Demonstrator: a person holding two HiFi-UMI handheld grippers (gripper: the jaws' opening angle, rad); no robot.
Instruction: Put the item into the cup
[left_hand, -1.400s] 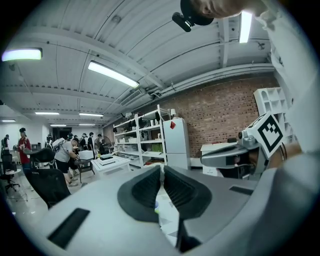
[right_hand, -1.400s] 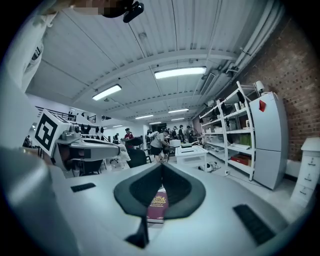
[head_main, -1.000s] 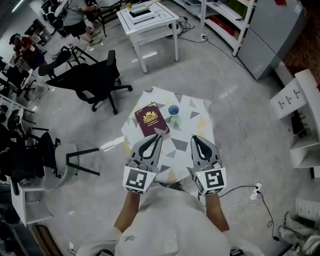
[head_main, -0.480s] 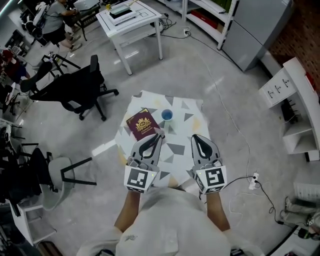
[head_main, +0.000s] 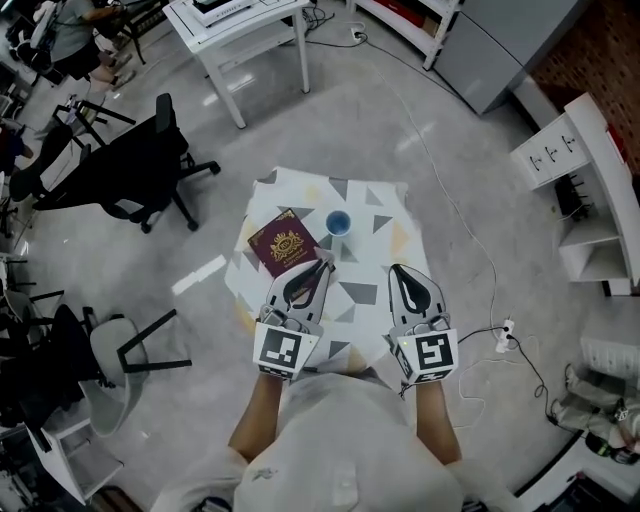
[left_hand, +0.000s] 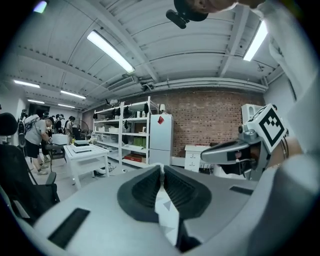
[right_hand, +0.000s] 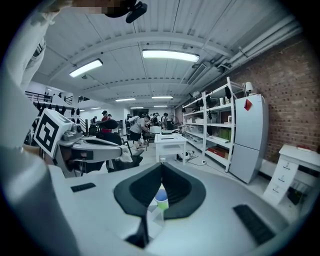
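Note:
A small table (head_main: 380, 215) with a triangle-patterned top stands on the grey floor. On it lie a maroon booklet (head_main: 283, 243) with a gold emblem, at the left, and a small blue cup (head_main: 339, 222) just right of it. My left gripper (head_main: 324, 264) hangs over the table's near half, its tips close to the booklet's near corner, jaws shut and empty. My right gripper (head_main: 396, 270) is to the right, also shut and empty. In the right gripper view the cup (right_hand: 161, 198) shows below the closed jaw tips (right_hand: 161, 165). The left gripper view shows only patterned tabletop (left_hand: 165, 210) under its jaws.
A black office chair (head_main: 130, 165) stands to the far left, a second chair (head_main: 120, 350) at the near left. A white table (head_main: 235, 20) is at the back. White shelves (head_main: 590, 190) line the right. A cable (head_main: 470, 230) and power strip (head_main: 503, 335) lie on the floor.
The head view has shifted, so the room slides up and left in the picture. Both grippers stay shut over the table's near half, in about the same place relative to the booklet and cup.

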